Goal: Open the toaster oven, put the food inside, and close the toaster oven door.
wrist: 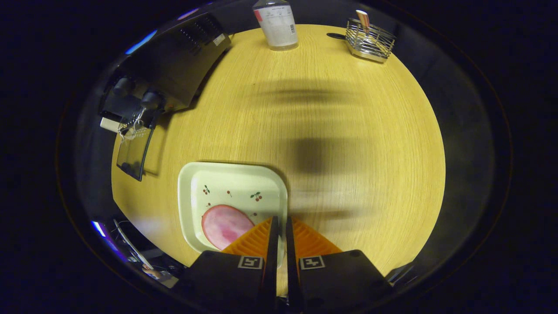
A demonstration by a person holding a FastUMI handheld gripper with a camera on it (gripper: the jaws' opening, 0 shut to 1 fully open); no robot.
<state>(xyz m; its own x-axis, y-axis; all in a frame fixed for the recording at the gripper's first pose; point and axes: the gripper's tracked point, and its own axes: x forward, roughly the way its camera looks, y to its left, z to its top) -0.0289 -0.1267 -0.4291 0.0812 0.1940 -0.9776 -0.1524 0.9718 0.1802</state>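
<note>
Two gripper (279,226) fingers pressed nearly together hover over a square plate (192,183) bearing round pink ham (224,226).

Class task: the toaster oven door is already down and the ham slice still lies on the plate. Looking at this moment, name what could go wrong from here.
1. The hand-held gripper has its fingers nearly together with nothing between them; it must open before taking the ham slice, which is thin, flat and may slip or fold.
2. The plate could shift if a finger pushes its rim.
3. The toaster oven has its door hanging out over the table; a careless carry might bump it.
</note>
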